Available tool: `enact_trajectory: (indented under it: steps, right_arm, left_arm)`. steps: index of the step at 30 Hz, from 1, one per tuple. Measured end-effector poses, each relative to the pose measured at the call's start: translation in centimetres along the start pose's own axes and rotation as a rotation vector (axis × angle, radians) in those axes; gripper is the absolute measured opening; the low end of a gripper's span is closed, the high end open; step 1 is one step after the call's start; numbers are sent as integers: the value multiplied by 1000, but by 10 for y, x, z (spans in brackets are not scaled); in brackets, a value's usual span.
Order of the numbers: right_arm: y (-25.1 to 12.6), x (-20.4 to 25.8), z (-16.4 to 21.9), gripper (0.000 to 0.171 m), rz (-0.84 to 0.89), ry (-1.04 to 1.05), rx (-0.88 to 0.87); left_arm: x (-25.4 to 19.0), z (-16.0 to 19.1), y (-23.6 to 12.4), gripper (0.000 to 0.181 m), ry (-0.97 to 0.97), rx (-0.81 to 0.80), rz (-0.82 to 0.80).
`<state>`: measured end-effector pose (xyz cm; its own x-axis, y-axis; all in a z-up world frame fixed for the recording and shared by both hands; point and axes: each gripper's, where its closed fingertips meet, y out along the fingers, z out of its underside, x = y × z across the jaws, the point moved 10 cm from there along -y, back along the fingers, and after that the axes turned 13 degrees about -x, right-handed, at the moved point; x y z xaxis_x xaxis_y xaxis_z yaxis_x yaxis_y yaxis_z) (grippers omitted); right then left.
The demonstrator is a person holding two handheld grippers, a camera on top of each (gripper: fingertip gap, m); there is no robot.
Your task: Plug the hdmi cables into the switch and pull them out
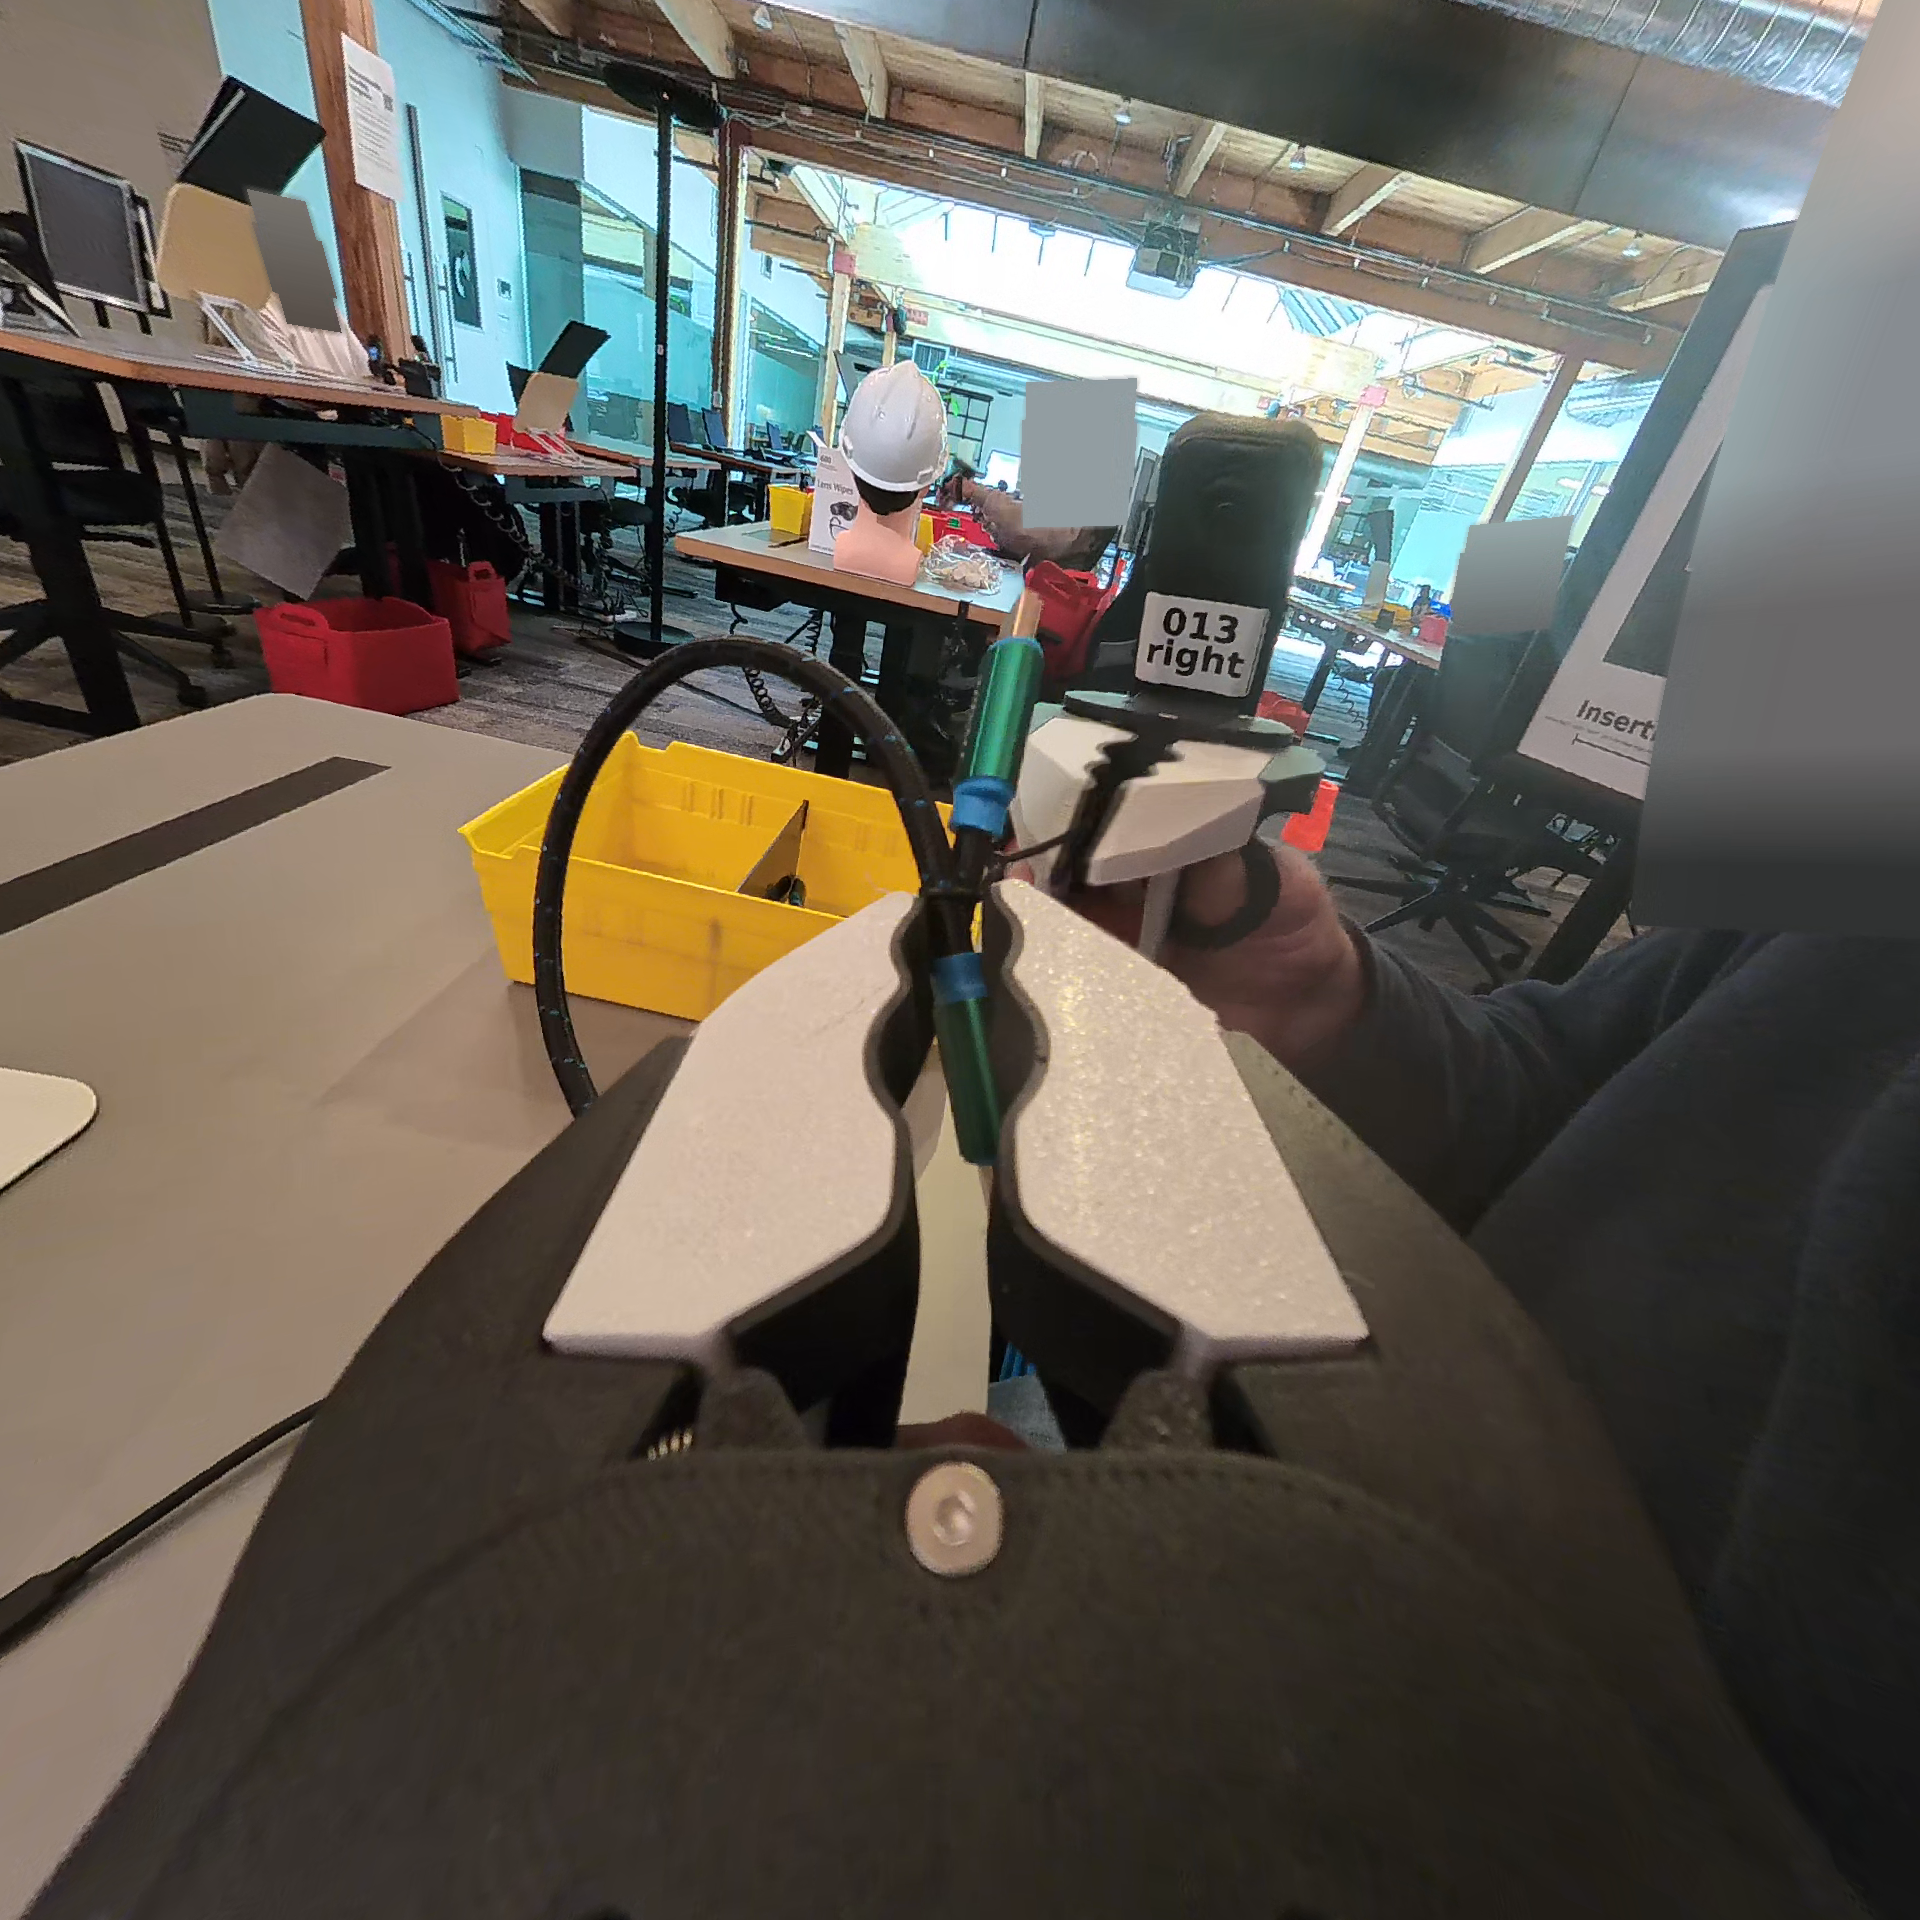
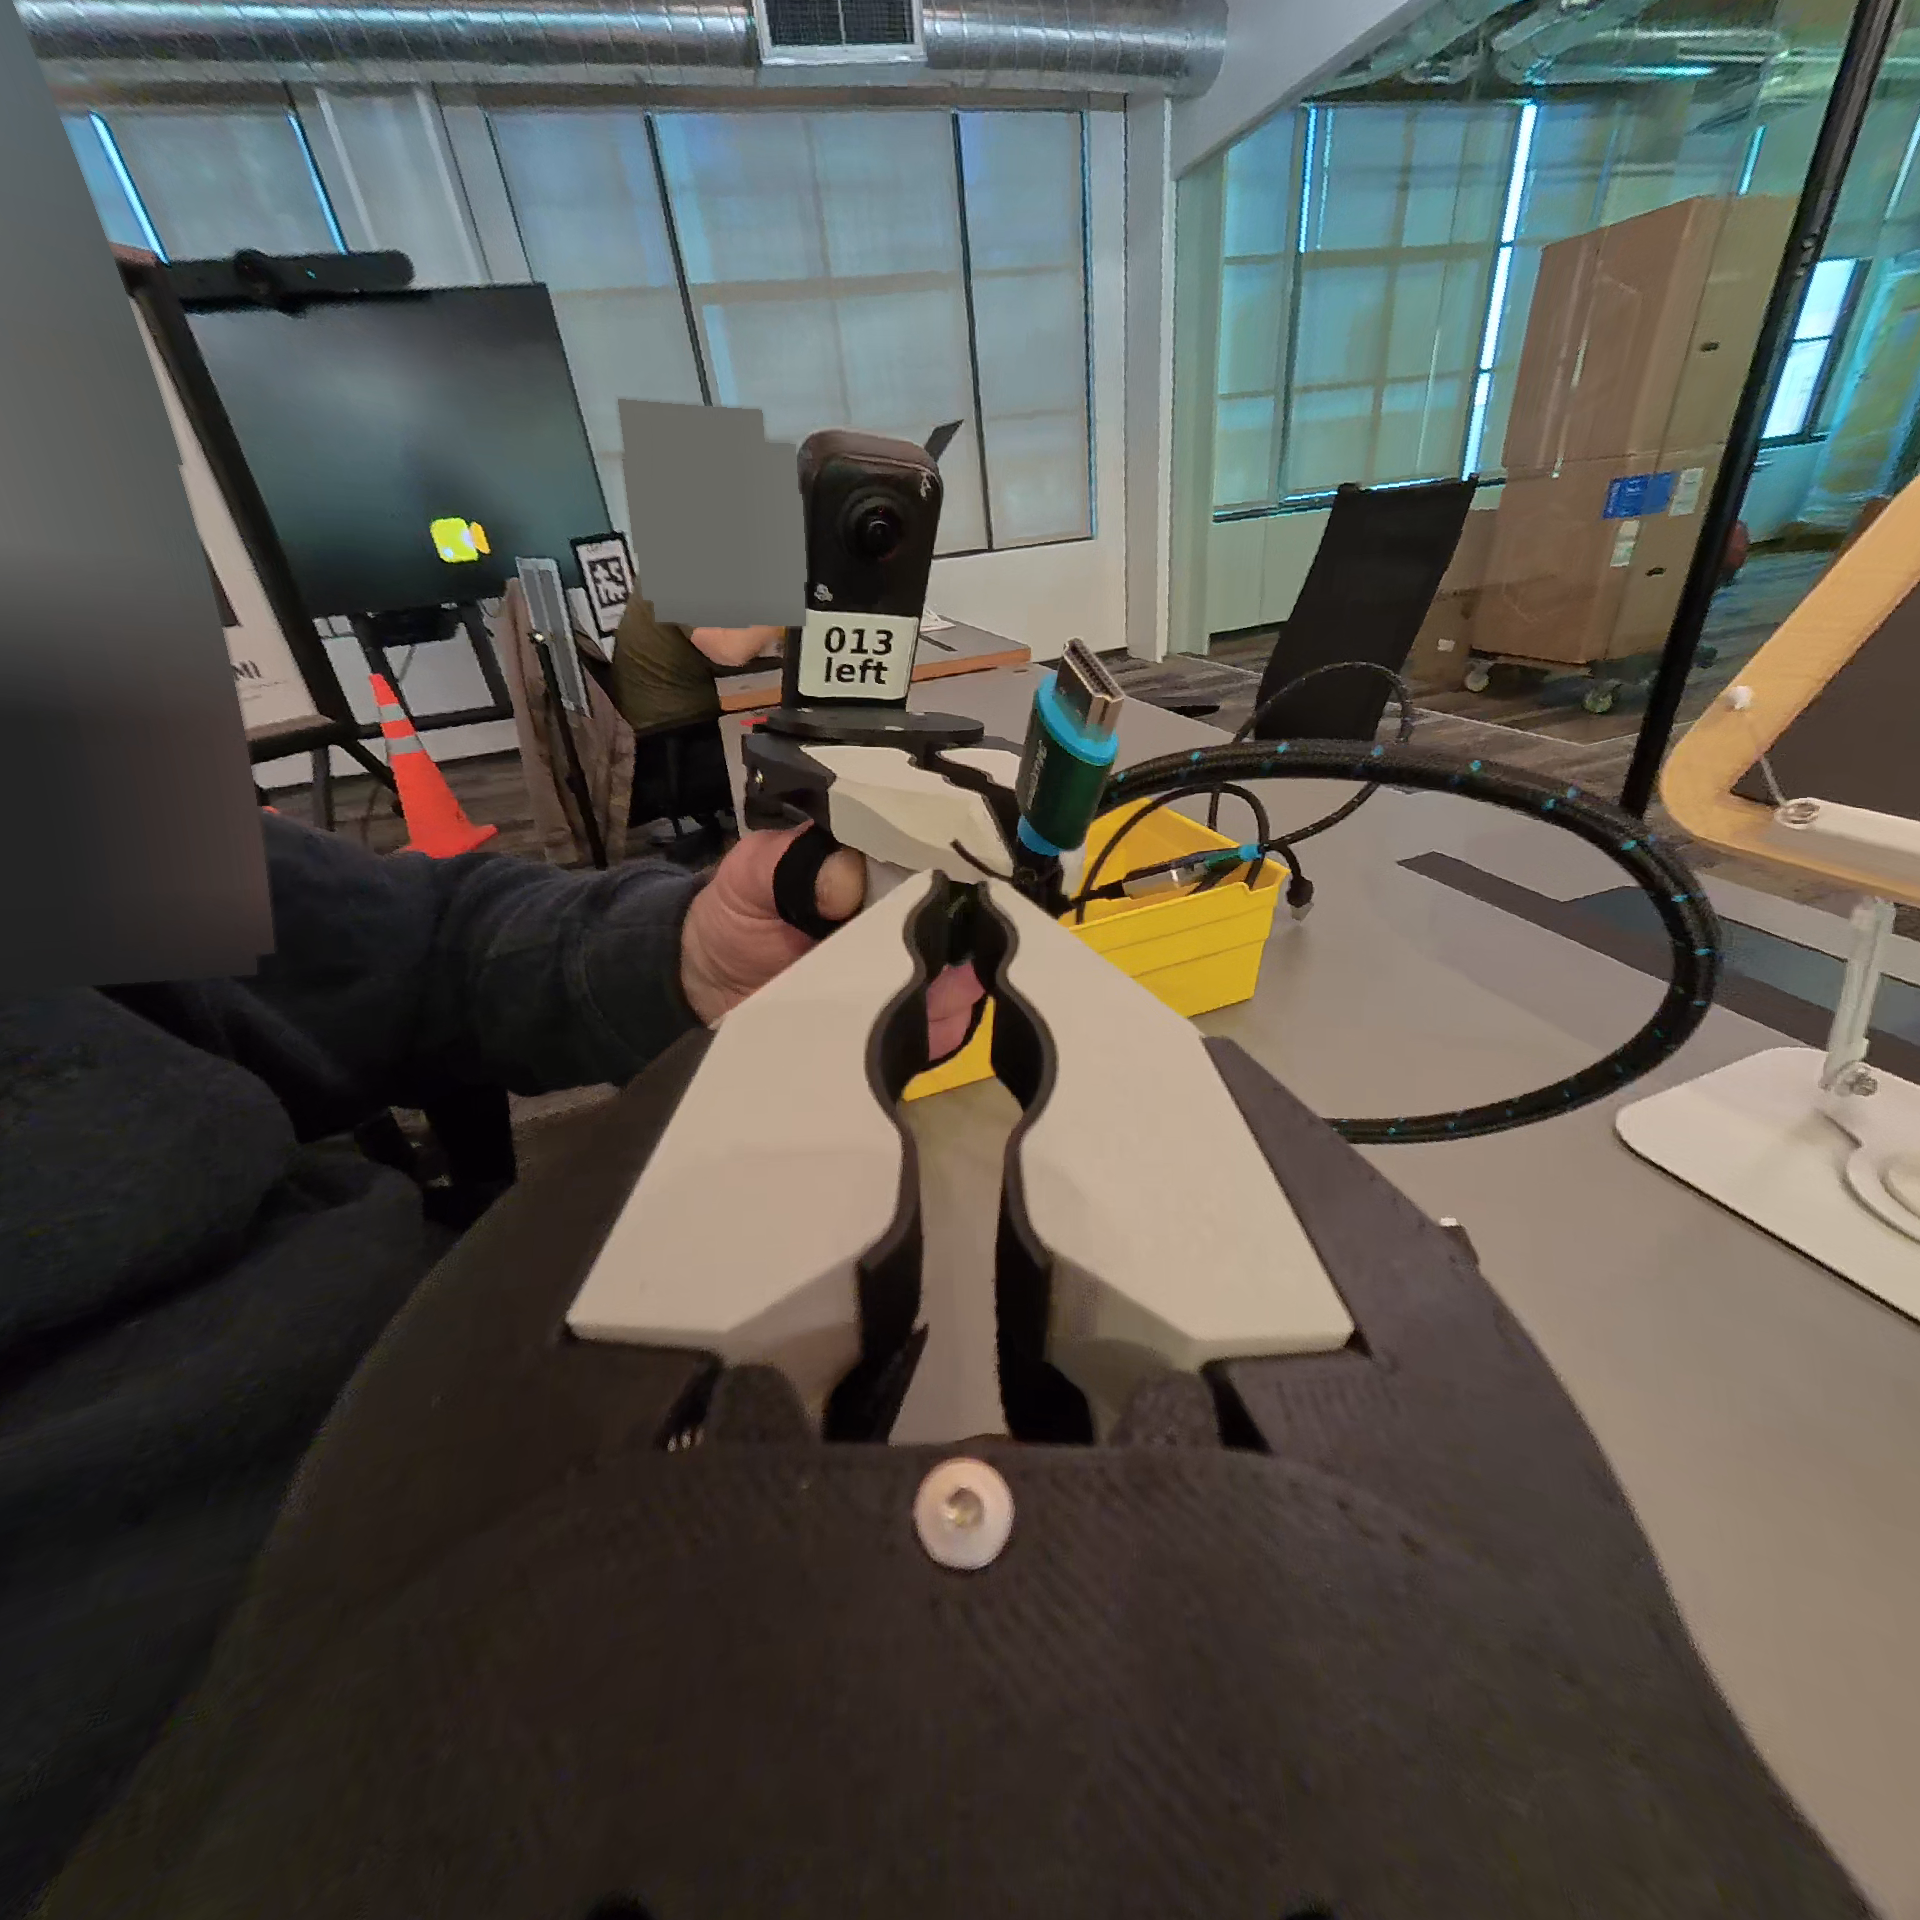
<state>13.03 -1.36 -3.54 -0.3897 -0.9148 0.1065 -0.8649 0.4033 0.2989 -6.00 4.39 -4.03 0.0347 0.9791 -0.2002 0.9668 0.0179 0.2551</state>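
My left gripper (image 1: 951, 909) is shut on a green HDMI plug (image 1: 966, 1070) that lies between its fingers, blue collar near the tips. The black braided cable (image 1: 561, 883) loops up and over from there. My right gripper (image 2: 956, 899) is shut on the cable just below a second green plug (image 2: 1065, 769), whose metal end points up. This plug also shows in the left wrist view (image 1: 1003, 707), beside the right gripper (image 1: 1039, 821). The two grippers meet tip to tip above the grey table (image 1: 260, 1039). I cannot make out a switch.
A yellow bin (image 2: 1195, 935) on the table holds thin cables and a small silver connector; it also shows in the left wrist view (image 1: 644, 914). A white stand base (image 2: 1766, 1143) sits at the right. A thin black cable (image 1: 156, 1496) lies near the front edge. My left and right fingertips are right by each other.
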Motion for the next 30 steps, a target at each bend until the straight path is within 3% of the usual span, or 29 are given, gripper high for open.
enact_trajectory:
  steps: [5, 18, 30]
  right_arm:
    - [-3, -5, -1, 9, -20, 88, -43]
    - [-1, -3, 1, 2, -31, 96, -16]
    - [2, 9, -1, 0, 17, -154, 102]
  left_arm:
    - [-1, 1, 0, 8, 19, 10, -2]
    - [-4, 2, 2, 8, 48, 20, -1]
    - [-3, -1, 0, 8, 6, -13, 5]
